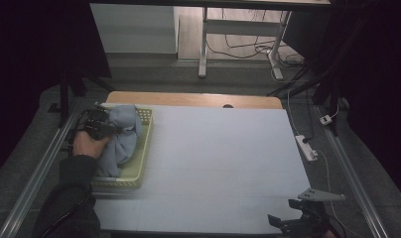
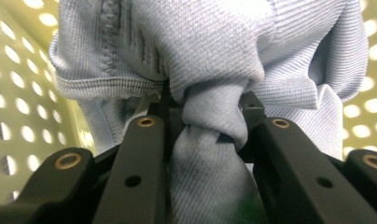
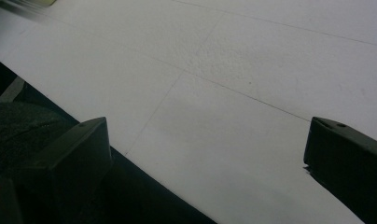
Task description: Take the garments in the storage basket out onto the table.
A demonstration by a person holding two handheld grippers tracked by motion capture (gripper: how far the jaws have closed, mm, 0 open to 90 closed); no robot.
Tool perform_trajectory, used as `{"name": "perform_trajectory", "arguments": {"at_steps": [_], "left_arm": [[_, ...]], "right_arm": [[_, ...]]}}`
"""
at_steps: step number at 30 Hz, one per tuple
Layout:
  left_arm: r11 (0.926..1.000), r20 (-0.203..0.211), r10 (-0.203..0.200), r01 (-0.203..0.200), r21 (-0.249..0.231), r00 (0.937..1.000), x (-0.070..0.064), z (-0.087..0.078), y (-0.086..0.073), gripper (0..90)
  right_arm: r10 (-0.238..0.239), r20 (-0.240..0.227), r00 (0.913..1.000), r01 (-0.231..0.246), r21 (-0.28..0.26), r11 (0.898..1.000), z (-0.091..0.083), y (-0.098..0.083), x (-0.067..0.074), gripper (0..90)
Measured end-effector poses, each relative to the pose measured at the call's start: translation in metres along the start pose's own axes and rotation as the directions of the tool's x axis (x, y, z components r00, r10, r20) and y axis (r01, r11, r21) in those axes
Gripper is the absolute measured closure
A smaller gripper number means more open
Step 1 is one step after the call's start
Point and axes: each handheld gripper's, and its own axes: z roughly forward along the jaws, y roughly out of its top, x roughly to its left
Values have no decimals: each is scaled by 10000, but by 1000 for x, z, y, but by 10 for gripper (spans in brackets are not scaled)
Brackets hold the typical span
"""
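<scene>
— Where is my left gripper (image 1: 100, 127) now?

— At the left of the high view, inside the yellow perforated basket (image 1: 145, 148). In the left gripper view I see its jaws closed onto a bunched fold of the light blue knitted cloth (image 2: 210, 126), which is squeezed between them.

— And the cloth itself?

— The cloth lies heaped in the basket, at the left edge of the white table (image 1: 223, 153).

— My right gripper (image 1: 300, 220)?

— Bottom right of the high view, over the table's near edge. Its jaws stand wide apart with nothing between them, bare tabletop beyond.
</scene>
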Motion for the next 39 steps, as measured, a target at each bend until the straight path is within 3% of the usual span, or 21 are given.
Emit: {"name": "perform_trajectory", "arguments": {"at_steps": [8,18,39], "left_arm": [[9949,293,256,-226,-980,9992,-2,-25,1,712],[9774,519,751,-632,-2018,9958,-13,-50,7,709],[9478,806,1563,-1265,-2929,9844,-43,-89,19,708]], "right_arm": [[-18,-15,10000,18,-48,10000,0,0,0,2],[-9,-46,10000,8,-93,10000,-1,0,0,2],[2,-60,10000,-3,-108,9999,-1,0,0,2]]}}
